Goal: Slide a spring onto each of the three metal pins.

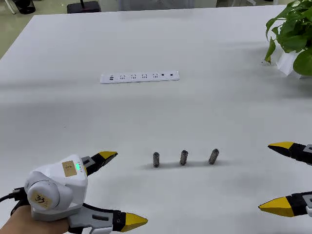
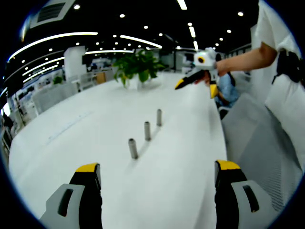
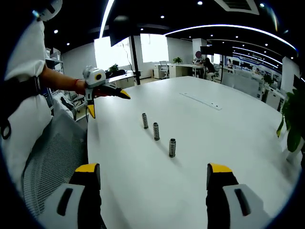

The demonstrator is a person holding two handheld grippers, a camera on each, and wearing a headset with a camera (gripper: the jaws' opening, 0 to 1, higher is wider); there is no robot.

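Fingers (image 1: 108,155) on your left gripper (image 1: 129,187) are gaping wide and carrying nothing. Your right gripper (image 1: 265,176) is doing the same, its yellow tips parted over bare counter (image 1: 73,112). You are holding both on your side of the power strip (image 1: 140,77), the left one out past the strip's left end and the right one past its right end.

Between you and the power strip, well apart from it, three pins (image 2: 147,130) are standing in a short row near one another. Each is wearing a spring: the left spring (image 1: 156,159), the middle spring (image 1: 184,157) and the right spring (image 1: 213,156). The right gripper view is showing the coils on all three. In the head view the right spring is looking slightly tilted; whether that is a real lean or only the camera angle is not clear.

No loose spring is lying on the counter around the power strip, so by these pictures the job is looking finished, with all three pins dressed. At most, you are facing a check that each spring is sitting fully down on its pin.
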